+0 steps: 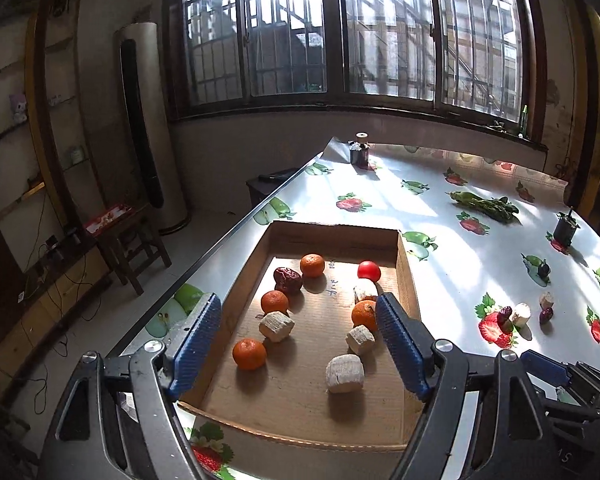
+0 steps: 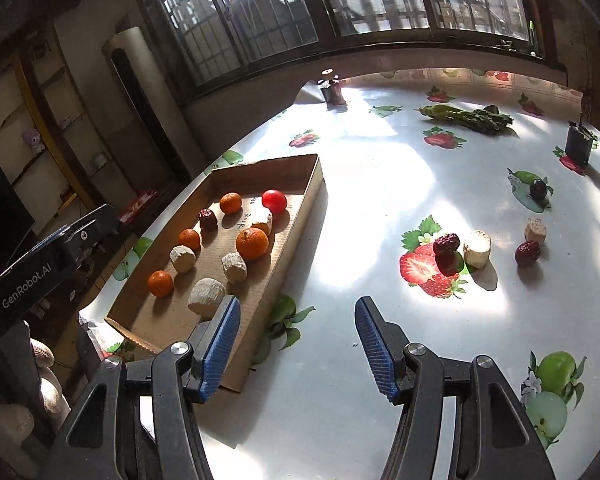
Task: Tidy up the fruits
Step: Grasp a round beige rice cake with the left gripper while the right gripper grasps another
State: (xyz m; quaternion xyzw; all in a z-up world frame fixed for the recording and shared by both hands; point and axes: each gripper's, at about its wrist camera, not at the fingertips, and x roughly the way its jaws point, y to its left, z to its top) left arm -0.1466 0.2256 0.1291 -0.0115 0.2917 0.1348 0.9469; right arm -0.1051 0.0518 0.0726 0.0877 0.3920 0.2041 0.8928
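A cardboard tray (image 1: 332, 236) (image 2: 300, 216) holds several oranges (image 1: 249, 354), a red tomato (image 1: 369, 271) (image 2: 274, 200), a red date (image 1: 287, 280) and several pale chunks (image 1: 344, 373). My left gripper (image 1: 300, 344) hovers open and empty over the tray. My right gripper (image 2: 296, 344) is open and empty over the table, right of the tray. Loose on the table lie red dates (image 2: 446, 244) (image 2: 527, 252), pale chunks (image 2: 477, 248) (image 2: 535, 231) and a dark grape (image 2: 538, 189).
The table wears a white fruit-print cloth (image 2: 380, 160). A green vegetable bundle (image 2: 468, 118) lies at the back. Dark small pots stand at the back left (image 2: 332, 88) and far right (image 2: 578, 146). The table's left edge (image 1: 236, 232) drops to the floor.
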